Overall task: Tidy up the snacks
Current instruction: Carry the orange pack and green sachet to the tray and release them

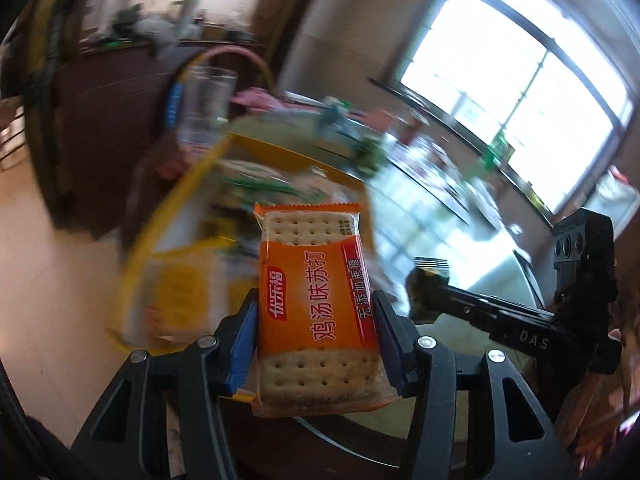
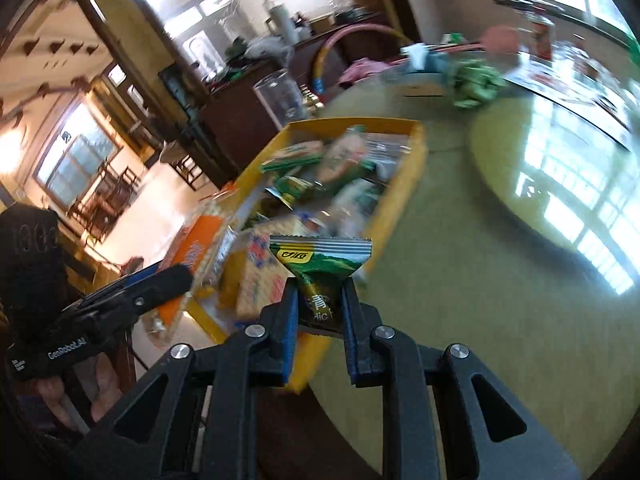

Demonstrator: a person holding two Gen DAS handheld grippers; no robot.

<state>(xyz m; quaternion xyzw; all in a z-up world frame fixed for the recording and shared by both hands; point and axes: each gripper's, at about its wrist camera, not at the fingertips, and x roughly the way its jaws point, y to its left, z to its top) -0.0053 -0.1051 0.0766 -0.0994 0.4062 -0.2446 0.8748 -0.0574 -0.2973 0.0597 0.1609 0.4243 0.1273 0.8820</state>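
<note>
Both tools loaded, over the yellow tray.
Left tool (image 1: 316, 332) clamps the orange cracker pack (image 1: 316, 300) by its edges: light, brittle, crinkly. Right tool (image 2: 320, 312) pinches a green sachet (image 2: 320, 268), soft. Tray (image 2: 400, 184) looks crowded with packets, blurred; tumbler (image 2: 280, 96) beyond on the worktop (image 2: 460, 280).

Orange cracker packet (image 1: 316, 304) between gripper (image 1: 316, 336) pads

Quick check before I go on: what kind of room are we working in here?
Most likely a home dining or living room. A round glass-topped table holds a yellow snack box, a dark wooden sideboard stands cluttered behind it, and wooden chairs sit by a large window.
</note>
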